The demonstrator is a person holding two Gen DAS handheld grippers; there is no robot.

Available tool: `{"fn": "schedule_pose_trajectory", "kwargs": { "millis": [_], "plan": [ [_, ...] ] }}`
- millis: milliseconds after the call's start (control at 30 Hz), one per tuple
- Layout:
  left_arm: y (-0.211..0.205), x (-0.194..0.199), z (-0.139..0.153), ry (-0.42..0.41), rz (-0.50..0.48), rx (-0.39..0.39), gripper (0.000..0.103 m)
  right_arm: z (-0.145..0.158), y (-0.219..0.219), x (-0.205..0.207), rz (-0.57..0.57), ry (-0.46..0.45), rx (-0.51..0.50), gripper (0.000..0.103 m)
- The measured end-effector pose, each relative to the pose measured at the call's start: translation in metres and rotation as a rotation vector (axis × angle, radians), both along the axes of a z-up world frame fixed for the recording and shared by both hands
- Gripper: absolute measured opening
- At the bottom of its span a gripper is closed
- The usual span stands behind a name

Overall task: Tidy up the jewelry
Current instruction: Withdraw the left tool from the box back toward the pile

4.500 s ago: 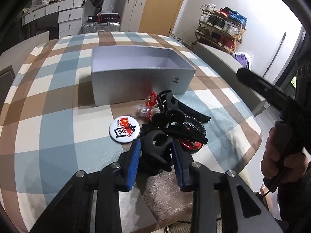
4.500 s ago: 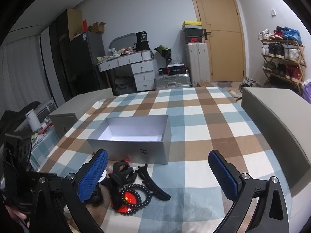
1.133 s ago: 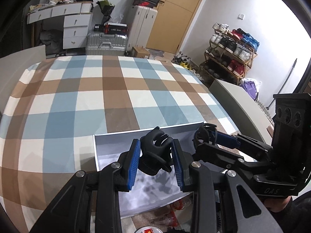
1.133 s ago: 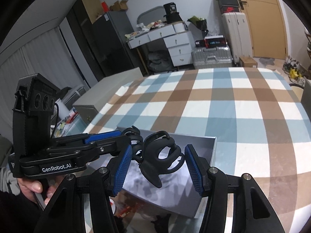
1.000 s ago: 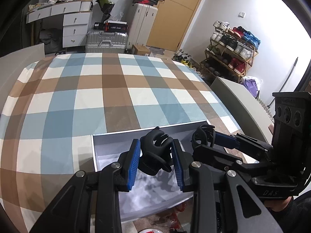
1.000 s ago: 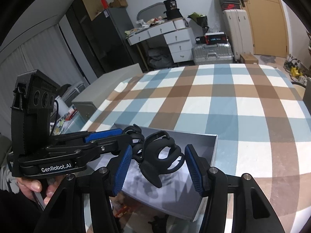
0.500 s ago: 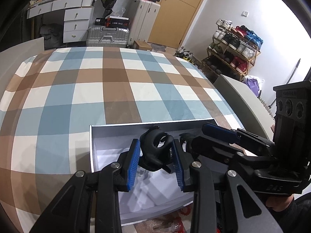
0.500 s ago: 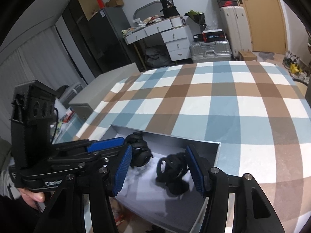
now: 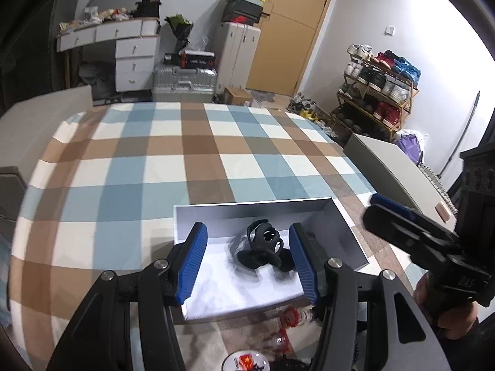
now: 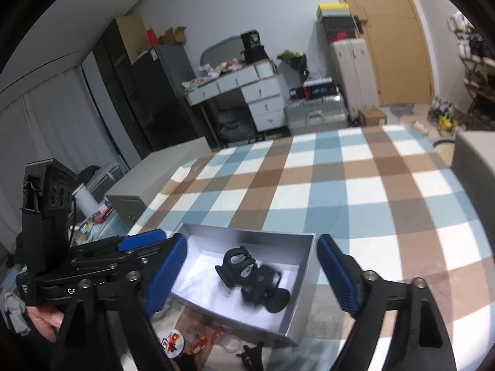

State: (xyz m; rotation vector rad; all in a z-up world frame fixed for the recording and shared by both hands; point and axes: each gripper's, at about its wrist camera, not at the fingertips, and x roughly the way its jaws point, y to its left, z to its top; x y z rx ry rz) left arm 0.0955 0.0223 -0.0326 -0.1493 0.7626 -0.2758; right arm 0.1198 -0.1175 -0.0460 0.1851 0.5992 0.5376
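Two handheld grippers hovered over an open silver-grey box (image 9: 346,225) that sat on a table covered with a blue, brown and white checked cloth (image 9: 198,154). Inside the box, on its white floor, lay two black claw hair clips (image 9: 263,247), touching each other near the middle; motion blur made their exact outlines hard to read.

In the left wrist view, the left gripper (image 9: 246,261) pointed down into the box. Its blue ribbed pads (image 9: 190,262) stood apart on either side of the clips without pressing them, and the jaws were opening. To the right, the right gripper (image 9: 389,213) appeared side-on, held by a hand (image 9: 445,312) at the frame's lower right edge.

In the right wrist view, the right gripper's blue pads (image 10: 337,275) were spread wide, spanning the box's width, and its jaws were opening too. The clips lay below and between them, untouched. The left gripper showed at the left, gripped by a hand (image 10: 46,321).

On the cloth in front of the box's near wall lay other small items: a round white badge with a red design (image 9: 246,360), some red trinkets (image 9: 289,317), and another black clip (image 10: 252,354), only partly in view.
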Motion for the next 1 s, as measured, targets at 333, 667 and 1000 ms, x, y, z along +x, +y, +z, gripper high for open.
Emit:
{"fn": "schedule_pose_trajectory", "kwargs": {
  "millis": [333,667,1000],
  "plan": [
    [0.005,-0.032,0.026,-0.126,0.093,0.074,0.072,0.028,0.002,-0.052,0.052,-0.150,-0.003,0.103],
    [0.010,-0.062,0.049,-0.256,0.165,0.109,0.102,0.044,0.012,-0.094,0.032,-0.263,-0.022,0.103],
    [0.012,-0.078,0.018,-0.215,0.150,0.118,0.102,0.021,0.016,-0.107,-0.015,-0.235,-0.053,0.103]
  ]
}}
